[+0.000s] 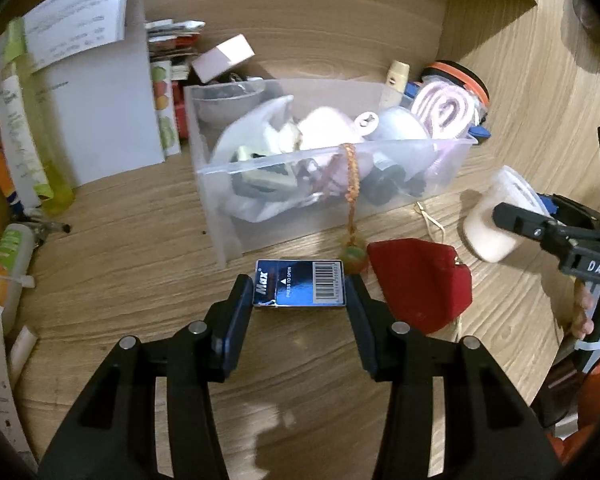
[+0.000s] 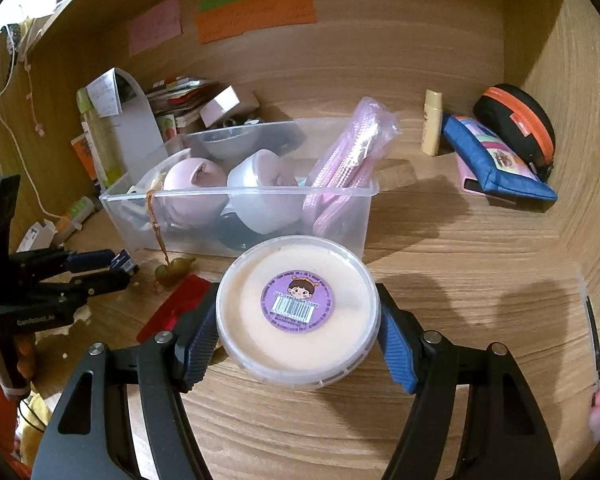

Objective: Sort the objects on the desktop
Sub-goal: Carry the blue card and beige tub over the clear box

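Observation:
My left gripper [image 1: 300, 292] is shut on a small blue "Max" staple box [image 1: 300, 289], low over the wooden desk just in front of the clear plastic bin [image 1: 220, 216]. My right gripper [image 2: 298, 320] is shut on a round cream-filled tub with a purple sticker [image 2: 298, 312], held above the desk in front of the bin [image 2: 340, 236]. The tub also shows in the left wrist view [image 1: 496, 216]. The bin holds several items, and an amber bead string [image 1: 350, 184] hangs over its front wall. A red pouch [image 1: 420, 280] lies right of the staple box.
Papers and folders [image 1: 80, 92] stand left of the bin, with tubes and bottles [image 1: 8, 256] at the far left. A blue pencil case [image 2: 496, 160], a black-orange case [image 2: 516, 120] and a small cream bottle [image 2: 432, 122] sit at the back right. The desk has side walls.

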`<action>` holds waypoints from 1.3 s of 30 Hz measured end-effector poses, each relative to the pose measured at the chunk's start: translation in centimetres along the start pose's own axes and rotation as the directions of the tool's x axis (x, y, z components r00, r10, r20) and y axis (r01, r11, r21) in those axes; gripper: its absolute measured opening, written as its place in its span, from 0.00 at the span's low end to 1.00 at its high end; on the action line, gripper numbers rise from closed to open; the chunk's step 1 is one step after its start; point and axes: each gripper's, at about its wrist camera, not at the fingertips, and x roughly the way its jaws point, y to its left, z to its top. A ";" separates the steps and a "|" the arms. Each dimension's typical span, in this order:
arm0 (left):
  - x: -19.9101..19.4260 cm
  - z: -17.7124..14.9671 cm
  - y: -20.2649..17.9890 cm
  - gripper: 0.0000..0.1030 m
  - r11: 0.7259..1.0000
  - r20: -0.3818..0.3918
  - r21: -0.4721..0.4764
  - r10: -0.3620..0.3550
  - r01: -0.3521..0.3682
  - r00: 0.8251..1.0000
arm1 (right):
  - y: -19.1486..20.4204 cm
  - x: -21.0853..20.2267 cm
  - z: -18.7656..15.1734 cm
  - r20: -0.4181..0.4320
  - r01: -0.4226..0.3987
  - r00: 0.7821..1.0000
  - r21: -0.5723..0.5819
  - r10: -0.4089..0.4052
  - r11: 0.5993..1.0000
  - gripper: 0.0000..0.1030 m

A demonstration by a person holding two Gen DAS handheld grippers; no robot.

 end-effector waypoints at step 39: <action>-1.1 10.8 3.3 0.45 0.997 0.192 -0.036 0.075 -0.069 0.979 | -0.1 1.0 11.1 0.132 -0.034 0.991 -0.031 0.037 0.999 0.66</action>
